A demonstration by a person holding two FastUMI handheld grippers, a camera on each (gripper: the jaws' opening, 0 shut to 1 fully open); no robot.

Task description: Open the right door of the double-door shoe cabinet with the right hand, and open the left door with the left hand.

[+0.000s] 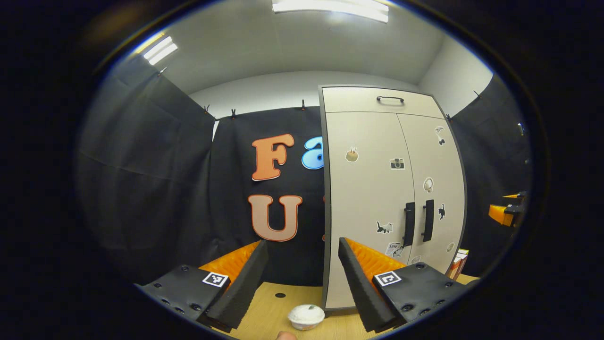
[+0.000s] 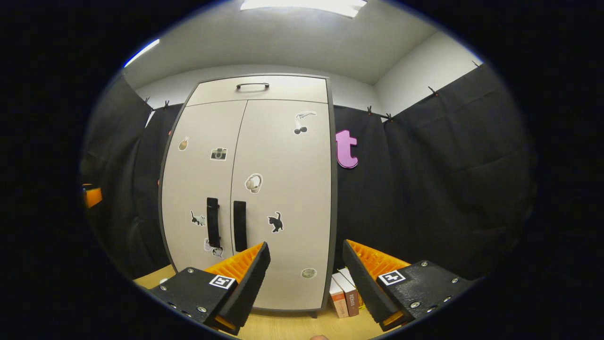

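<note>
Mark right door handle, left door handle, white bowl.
right door handle (image 2: 239,225), right gripper view, mid bar
left door handle (image 1: 409,224), left gripper view, mid bar
white bowl (image 1: 306,315), left gripper view, top

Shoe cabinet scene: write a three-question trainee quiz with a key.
1. True or false: both doors of the shoe cabinet are closed.
2. What stands beside the cabinet in the right gripper view? A) books B) a kettle C) shoes
3. Fill in: the right gripper has its jaws ____.

Key: 1 true. 2 A, the books. 3 open, with nothing between them.
</note>
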